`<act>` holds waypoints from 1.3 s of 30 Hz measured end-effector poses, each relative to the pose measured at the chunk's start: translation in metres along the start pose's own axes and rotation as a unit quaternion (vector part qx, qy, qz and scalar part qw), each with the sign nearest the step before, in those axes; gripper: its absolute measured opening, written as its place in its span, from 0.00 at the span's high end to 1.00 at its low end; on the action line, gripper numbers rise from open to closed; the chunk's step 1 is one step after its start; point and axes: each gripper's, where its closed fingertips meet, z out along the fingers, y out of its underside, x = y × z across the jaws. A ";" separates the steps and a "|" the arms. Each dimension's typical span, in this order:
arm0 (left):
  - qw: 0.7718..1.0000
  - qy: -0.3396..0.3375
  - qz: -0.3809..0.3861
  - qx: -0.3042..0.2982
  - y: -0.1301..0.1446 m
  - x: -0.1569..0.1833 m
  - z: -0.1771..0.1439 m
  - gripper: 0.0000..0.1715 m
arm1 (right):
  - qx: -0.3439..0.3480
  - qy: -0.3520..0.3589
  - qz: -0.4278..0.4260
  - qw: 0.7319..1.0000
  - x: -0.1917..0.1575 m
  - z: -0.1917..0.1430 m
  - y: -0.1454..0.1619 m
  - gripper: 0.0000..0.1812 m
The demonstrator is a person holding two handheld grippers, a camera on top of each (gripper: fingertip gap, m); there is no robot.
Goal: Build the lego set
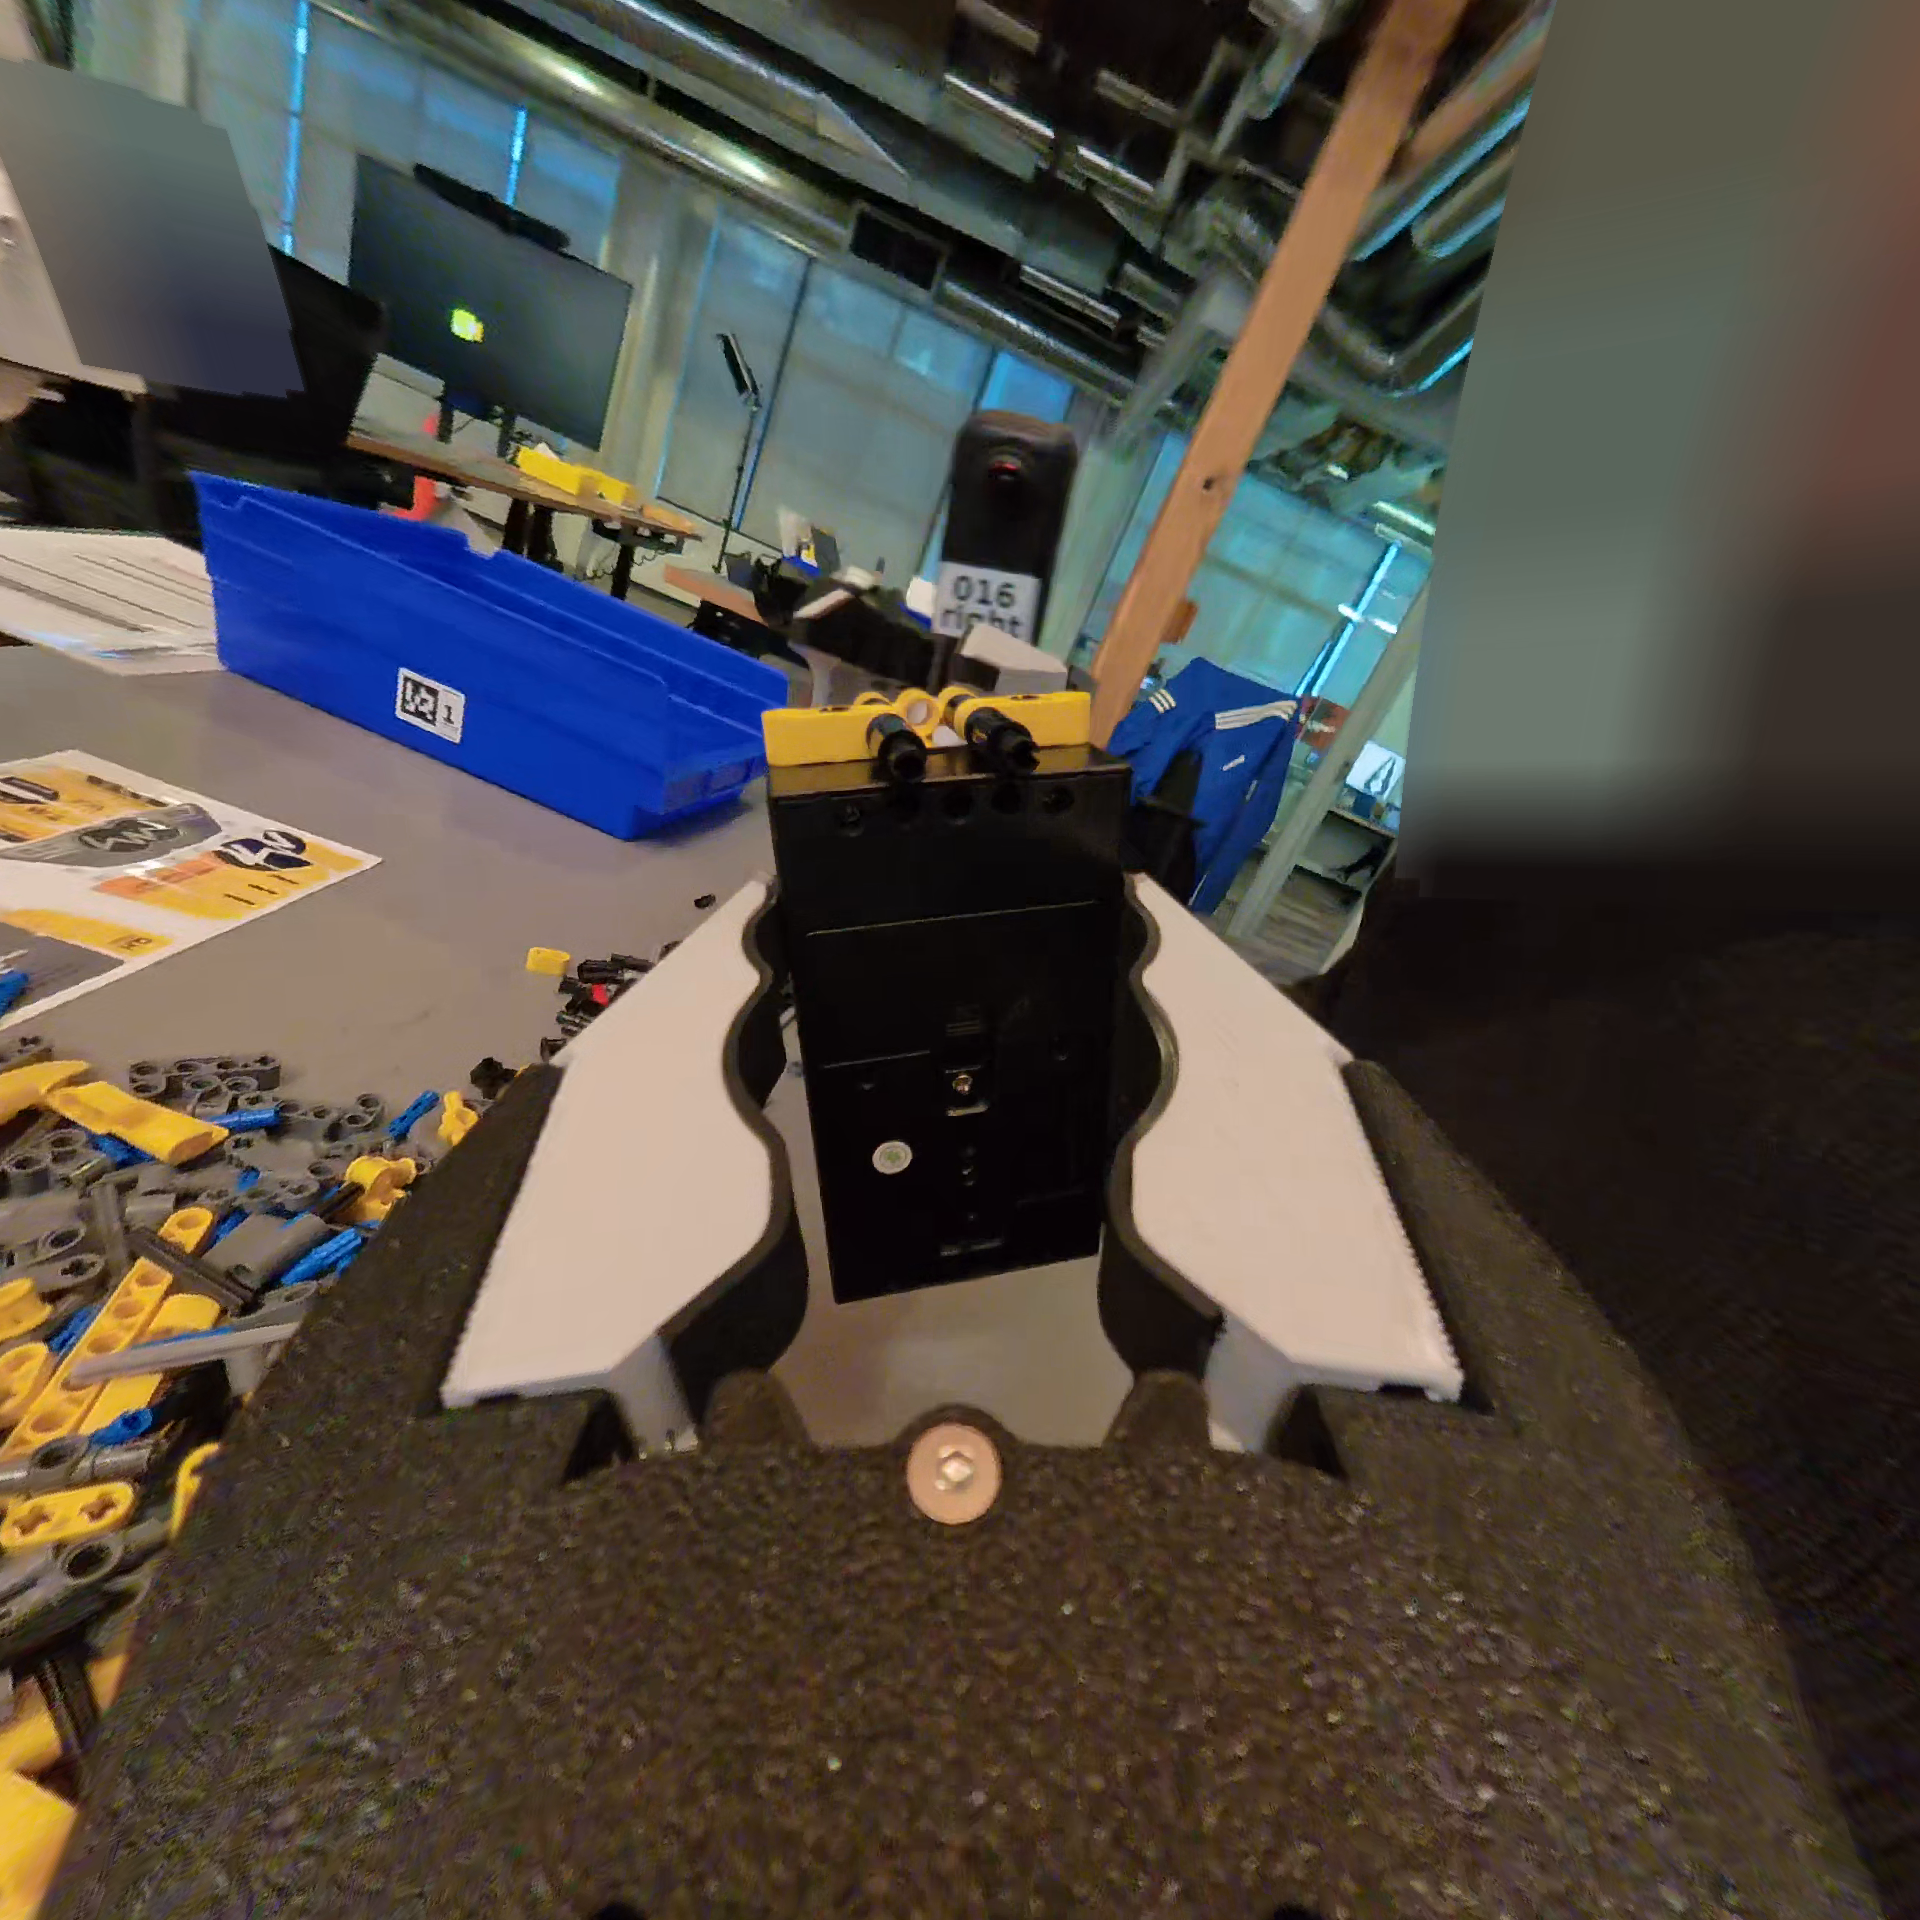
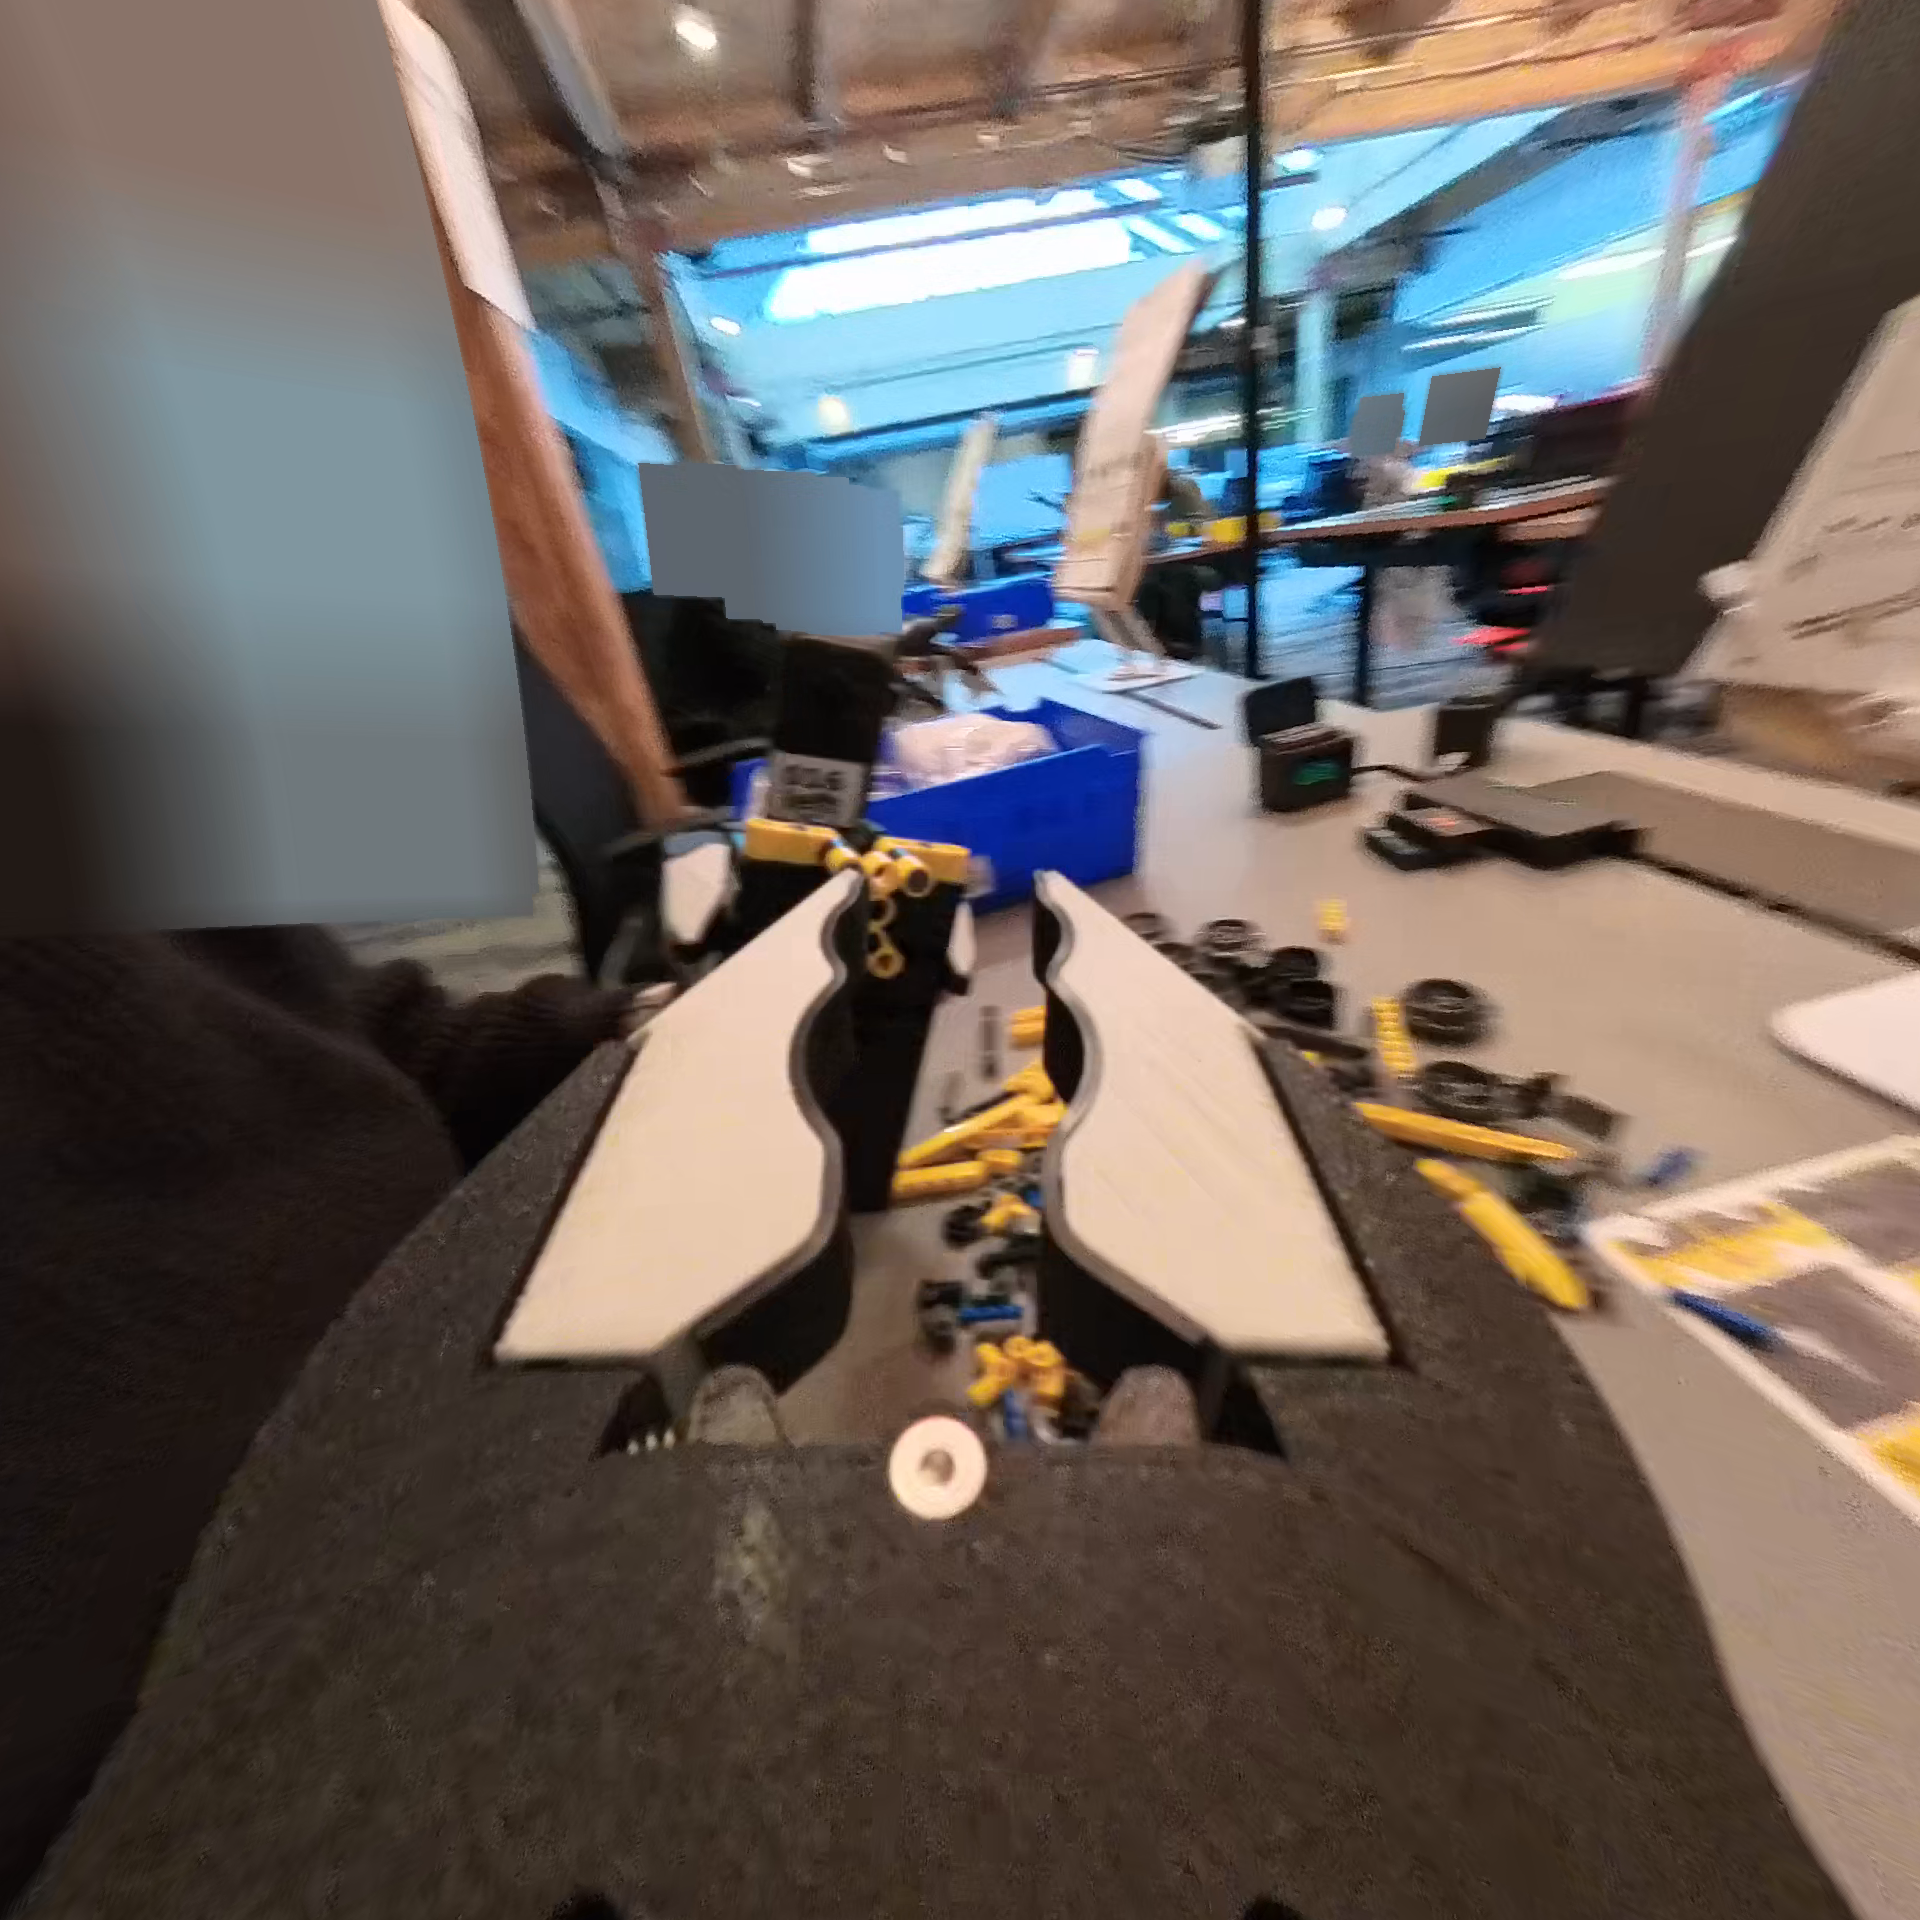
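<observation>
My left gripper (image 1: 948,888) is shut on a black box (image 1: 951,1039) and holds it upright above the grey table (image 1: 416,935). Yellow beams (image 1: 821,732) with black pins (image 1: 899,753) sit on the box's top. My right gripper (image 2: 945,883) is open and empty. Its fingertips reach the top of the same black box (image 2: 894,997), where the yellow beams (image 2: 894,862) lie close to its left finger (image 2: 727,1091). I cannot tell if they touch. The right gripper's black camera body (image 1: 1003,520) shows just behind the box in the left wrist view.
A blue bin (image 1: 468,644) and a printed instruction sheet (image 1: 135,873) lie at the left, with a pile of yellow, grey and blue pieces (image 1: 135,1247). Below the right gripper are yellow pieces (image 2: 987,1132), black tyres (image 2: 1278,977), another blue bin (image 2: 1018,810) and a person's dark sleeve (image 2: 208,1143). One gripper's finger ends stand about 6 cm off the other's.
</observation>
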 end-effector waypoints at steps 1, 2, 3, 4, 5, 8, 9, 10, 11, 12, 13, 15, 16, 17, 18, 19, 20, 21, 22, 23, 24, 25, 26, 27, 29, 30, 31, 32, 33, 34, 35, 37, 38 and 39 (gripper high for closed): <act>1.000 0.002 0.005 -0.008 0.004 0.000 0.002 0.64 | 0.005 -0.027 0.021 0.999 -0.003 0.000 0.004 0.84; 1.000 0.005 0.008 -0.015 0.008 0.000 0.003 0.63 | 0.013 -0.048 0.039 0.998 -0.006 0.000 0.006 0.84; 1.000 0.009 0.009 -0.017 0.011 0.001 0.004 0.63 | 0.020 -0.068 0.052 0.996 -0.010 0.000 0.007 0.84; 1.000 0.013 0.008 -0.016 0.012 0.001 0.005 0.63 | 0.021 -0.084 0.063 0.994 -0.013 0.001 0.009 0.84; 1.000 0.018 0.004 -0.014 0.013 0.001 0.005 0.63 | 0.016 -0.092 0.070 0.993 -0.015 0.002 0.012 0.84; 1.000 0.021 -0.002 -0.010 0.013 0.000 0.003 0.63 | -0.012 -0.090 0.068 0.994 -0.017 0.010 0.025 0.81; 1.000 0.021 -0.003 -0.009 0.013 0.000 0.002 0.63 | -0.016 -0.091 0.067 0.993 -0.018 0.013 0.028 0.80; 1.000 0.022 -0.006 -0.008 0.013 0.000 0.002 0.63 | -0.018 -0.093 0.068 0.993 -0.020 0.015 0.029 0.80; 1.000 0.025 -0.009 -0.008 0.013 0.000 0.002 0.63 | -0.019 -0.096 0.070 0.993 -0.021 0.016 0.030 0.80; 1.000 0.026 -0.010 -0.009 0.014 0.001 0.002 0.63 | -0.018 -0.098 0.072 0.992 -0.022 0.017 0.030 0.80; 1.000 0.027 -0.010 -0.012 0.015 0.001 0.002 0.63 | -0.017 -0.100 0.074 0.992 -0.023 0.017 0.030 0.80; 0.999 0.026 -0.007 -0.020 0.018 0.001 0.004 0.63 | -0.016 -0.100 0.077 0.992 -0.023 0.017 0.030 0.78; 0.999 0.024 -0.003 -0.026 0.020 0.001 0.005 0.63 | -0.016 -0.098 0.078 0.992 -0.023 0.017 0.031 0.77; 0.999 0.021 0.001 -0.032 0.023 0.001 0.006 0.63 | -0.019 -0.099 0.080 0.992 -0.023 0.017 0.032 0.75; 0.999 0.021 0.005 -0.038 0.025 0.001 0.007 0.63 | -0.022 -0.103 0.082 0.991 -0.024 0.018 0.033 0.71; 0.999 0.022 0.006 -0.042 0.026 0.002 0.008 0.63 | -0.025 -0.108 0.086 0.990 -0.026 0.018 0.034 0.67; 0.999 0.022 0.007 -0.045 0.027 0.002 0.009 0.63 | -0.028 -0.113 0.089 0.989 -0.028 0.019 0.036 0.66; 0.999 0.022 0.007 -0.047 0.028 0.002 0.009 0.63 | -0.031 -0.119 0.091 0.988 -0.031 0.020 0.037 0.64; 0.999 0.022 0.006 -0.048 0.029 0.002 0.010 0.63 | -0.035 -0.125 0.091 0.987 -0.034 0.021 0.038 0.62; 0.999 0.023 0.005 -0.049 0.029 0.002 0.010 0.63 | -0.038 -0.127 0.090 0.987 -0.035 0.021 0.039 0.61; 0.998 0.025 0.004 -0.050 0.030 0.003 0.010 0.63 | -0.042 -0.126 0.087 0.987 -0.036 0.022 0.041 0.61; 0.998 0.026 0.003 -0.052 0.030 0.003 0.010 0.63 | -0.048 -0.125 0.083 0.987 -0.037 0.023 0.043 0.61; 0.998 0.028 0.004 -0.055 0.032 0.004 0.011 0.63 | -0.053 -0.125 0.080 0.987 -0.038 0.024 0.046 0.61; 0.998 0.031 0.006 -0.059 0.033 0.005 0.011 0.63 | -0.058 -0.125 0.077 0.987 -0.038 0.025 0.048 0.61; 0.997 0.038 0.010 -0.069 0.037 0.009 0.013 0.63 | -0.067 -0.129 0.073 0.987 -0.041 0.026 0.051 0.61; 0.996 0.039 0.011 -0.073 0.039 0.010 0.014 0.63 | -0.071 -0.131 0.068 0.986 -0.043 0.026 0.052 0.63; 0.996 0.039 0.013 -0.075 0.040 0.010 0.015 0.63 | -0.072 -0.128 0.062 0.987 -0.042 0.026 0.053 0.65; 0.996 0.038 0.017 -0.075 0.040 0.011 0.016 0.63 | -0.073 -0.130 0.057 0.987 -0.043 0.025 0.053 0.65; 0.996 0.037 0.019 -0.074 0.040 0.011 0.016 0.63 | -0.075 -0.130 0.052 0.987 -0.043 0.024 0.053 0.65; 0.997 0.035 0.022 -0.072 0.040 0.011 0.016 0.63 | -0.076 -0.128 0.044 0.988 -0.043 0.023 0.053 0.65; 0.997 0.032 0.023 -0.066 0.038 0.010 0.016 0.63 | -0.075 -0.123 0.034 0.989 -0.042 0.023 0.052 0.65; 0.998 0.022 0.017 -0.048 0.032 0.007 0.014 0.63 | -0.075 -0.107 0.012 0.991 -0.040 0.023 0.052 0.65; 0.999 0.016 0.014 -0.045 0.030 0.004 0.012 0.63 | -0.074 -0.099 0.007 0.992 -0.038 0.023 0.051 0.65; 0.999 0.008 0.011 -0.041 0.028 0.001 0.011 0.62 | -0.072 -0.092 0.006 0.993 -0.036 0.023 0.051 0.65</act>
